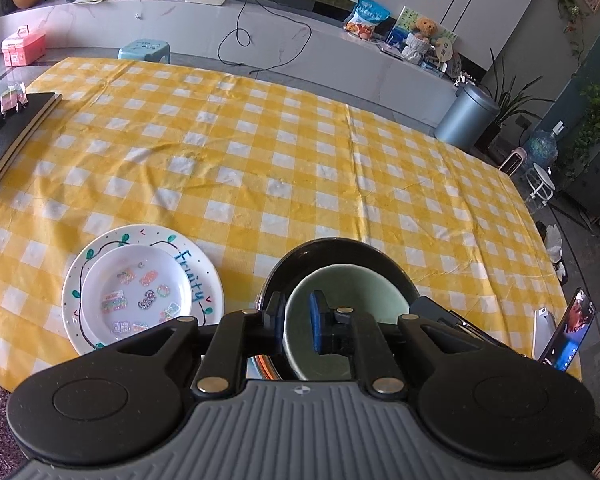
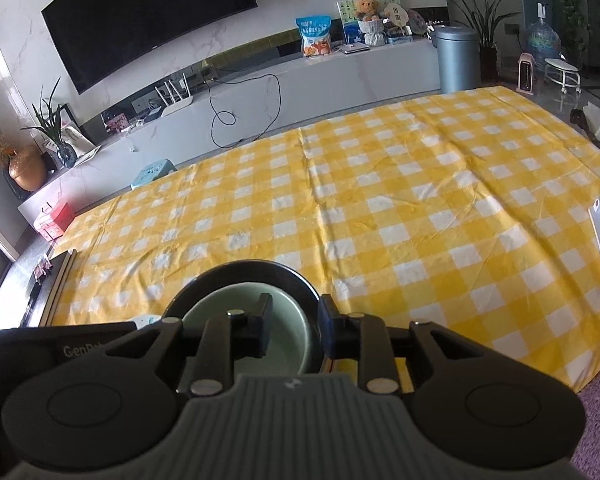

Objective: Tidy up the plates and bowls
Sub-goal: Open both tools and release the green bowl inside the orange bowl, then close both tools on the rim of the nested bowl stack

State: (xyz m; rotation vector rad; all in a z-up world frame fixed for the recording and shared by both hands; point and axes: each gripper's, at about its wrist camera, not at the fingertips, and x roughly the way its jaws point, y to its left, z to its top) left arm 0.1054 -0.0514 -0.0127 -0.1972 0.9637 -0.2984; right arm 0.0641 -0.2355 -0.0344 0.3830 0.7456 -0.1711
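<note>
A green bowl sits inside a larger black bowl near the front edge of the yellow checked tablecloth. My left gripper is shut on the green bowl's left rim, one finger outside and the blue pad inside. My right gripper grips the right rims of the green bowl and black bowl. To the left, a small white sticker plate rests on a larger white "Fruity" plate.
A dark book lies at the table's left edge. A phone on a white stand stands at the right edge. Beyond the table are a TV bench, a blue stool and a grey bin.
</note>
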